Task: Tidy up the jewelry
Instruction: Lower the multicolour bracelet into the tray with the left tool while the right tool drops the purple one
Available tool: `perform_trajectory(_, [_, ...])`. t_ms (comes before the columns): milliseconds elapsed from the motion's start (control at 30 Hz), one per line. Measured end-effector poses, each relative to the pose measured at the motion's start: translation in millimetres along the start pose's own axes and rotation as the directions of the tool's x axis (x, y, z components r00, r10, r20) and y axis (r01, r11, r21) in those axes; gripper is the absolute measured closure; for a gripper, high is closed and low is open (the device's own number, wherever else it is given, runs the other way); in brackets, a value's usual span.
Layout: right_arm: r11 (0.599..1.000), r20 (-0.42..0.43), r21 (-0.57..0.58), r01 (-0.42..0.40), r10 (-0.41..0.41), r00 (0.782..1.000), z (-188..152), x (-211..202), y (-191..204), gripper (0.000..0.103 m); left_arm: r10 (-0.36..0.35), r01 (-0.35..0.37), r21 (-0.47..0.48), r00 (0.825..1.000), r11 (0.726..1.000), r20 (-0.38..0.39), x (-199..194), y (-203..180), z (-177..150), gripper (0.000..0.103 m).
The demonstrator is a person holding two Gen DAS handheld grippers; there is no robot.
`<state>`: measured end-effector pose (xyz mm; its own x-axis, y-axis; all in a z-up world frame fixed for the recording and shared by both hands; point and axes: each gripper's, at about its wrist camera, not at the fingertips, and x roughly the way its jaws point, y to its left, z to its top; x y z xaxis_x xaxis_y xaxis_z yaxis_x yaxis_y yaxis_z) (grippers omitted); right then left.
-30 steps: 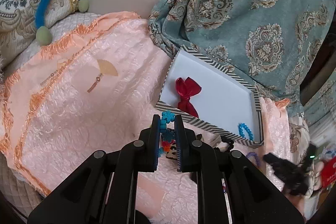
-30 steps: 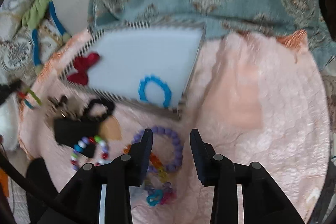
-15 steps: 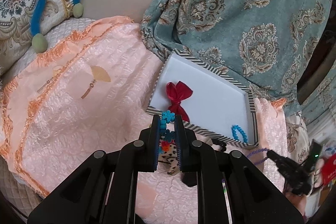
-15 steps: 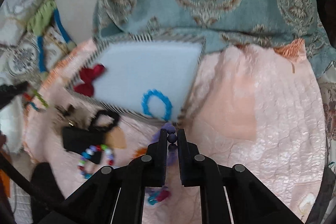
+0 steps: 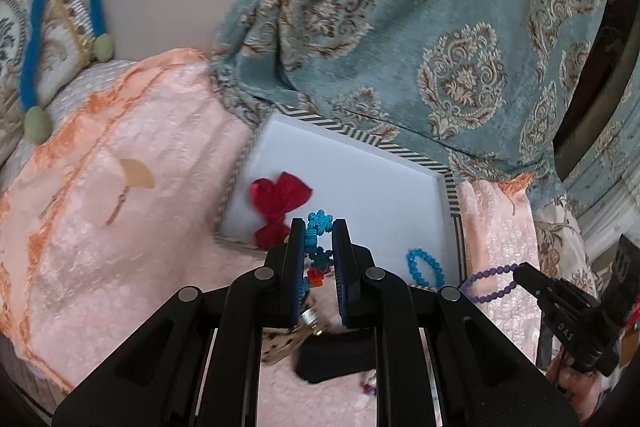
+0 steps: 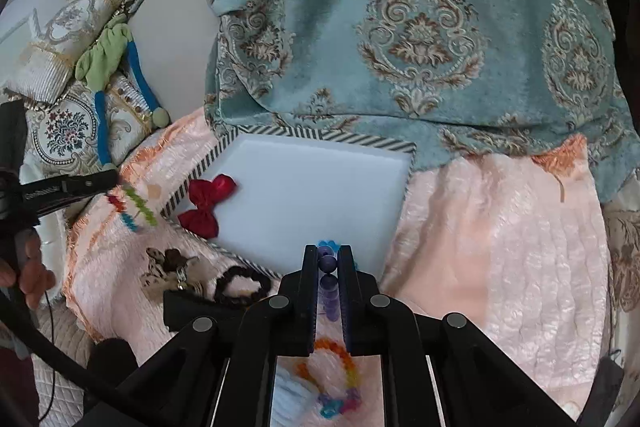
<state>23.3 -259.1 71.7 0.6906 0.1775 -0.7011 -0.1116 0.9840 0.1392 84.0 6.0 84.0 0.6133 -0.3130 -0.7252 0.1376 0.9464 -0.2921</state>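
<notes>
- Left wrist view: the left gripper (image 5: 319,227) is clamped on a snowflake-bead bracelet (image 5: 319,223), held over the near edge of the striped-rim tray (image 5: 450,187); a red bow (image 5: 280,199) and a blue bead bracelet (image 5: 425,267) lie in the tray
- Right wrist view: the right gripper (image 6: 328,255) is pinched on a purple bead bracelet (image 6: 328,262), raised above the peach blanket (image 6: 500,247) at the tray's near edge; a black bracelet (image 6: 240,285) lies on the blanket

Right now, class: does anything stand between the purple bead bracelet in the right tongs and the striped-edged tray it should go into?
Nothing visible does. The right tongs are shut on the purple bead bracelet, and the tray lies just beyond them. Inside it are only a red bow at the left and a blue bracelet, with bare floor between.
</notes>
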Motion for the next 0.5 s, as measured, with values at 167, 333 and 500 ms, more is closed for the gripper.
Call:
perform_trajectory(167, [1.0,-0.002,0.0,0.006,-0.006,1.0,11.1,17.8,2.0,0.095,0.003,-0.003,0.027,1.0,1.0,-0.027,30.0,-22.0,5.9,0.091])
perform_trajectory(333, [0.999,-0.024,0.037,-0.015,0.016,1.0,21.4,47.7,-0.9,0.095,0.002,0.0,0.034,0.998,0.999,-0.066,66.8,-38.3,10.1,0.091])
perform_trajectory(500, [0.999,-0.053,0.033,-0.022,0.023,0.998,29.3,78.7,0.5,0.095,0.019,-0.015,0.046,0.995,0.999,-0.101,100.0,-45.4,11.5,0.091])
